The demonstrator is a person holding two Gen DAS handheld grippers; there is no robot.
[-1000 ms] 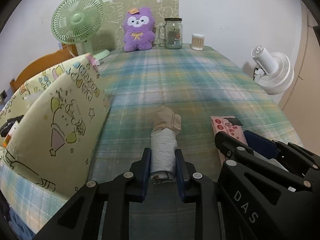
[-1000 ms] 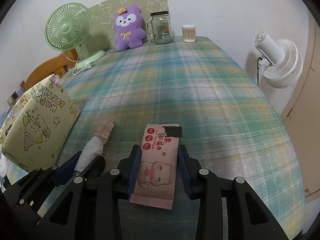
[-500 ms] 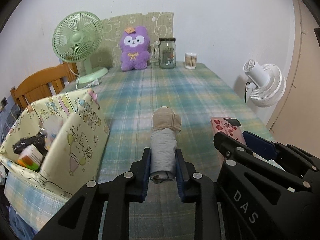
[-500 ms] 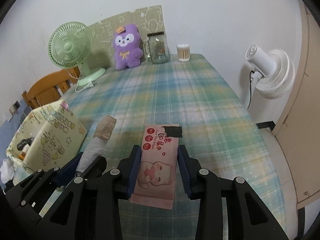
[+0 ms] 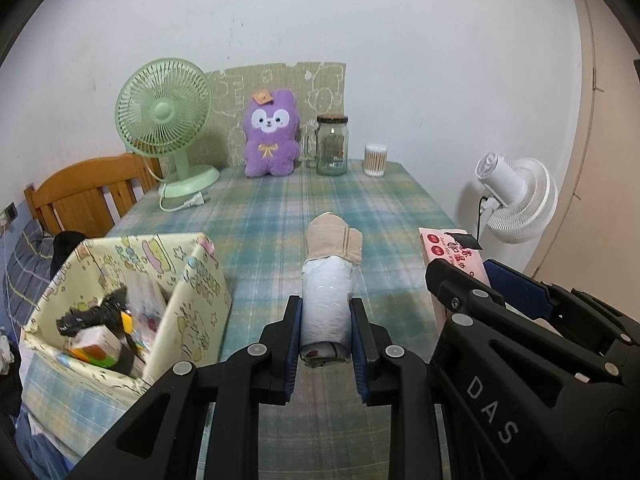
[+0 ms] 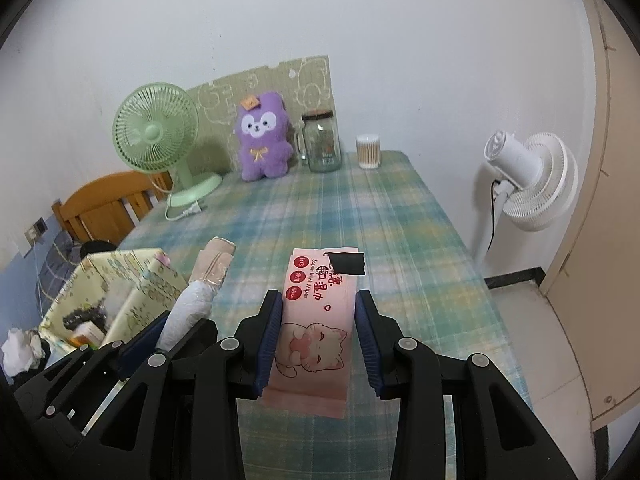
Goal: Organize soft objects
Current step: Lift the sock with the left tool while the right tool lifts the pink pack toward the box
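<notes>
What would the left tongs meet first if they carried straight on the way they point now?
Most likely the bare plaid tablecloth. The left tongs, shut on the rolled bundle, point down across the table toward the glass jar at the far edge, though depth is unclear.

Right tool [image 6: 316, 336] clamps pink wipes pack [image 6: 316, 320] above table [image 6: 400, 240]

White wall [image 5: 360, 20] behind plaid-covered table [image 5: 272, 216], wooden chair [image 5: 88, 192] at left, white fan [image 6: 532, 176] on right.
</notes>
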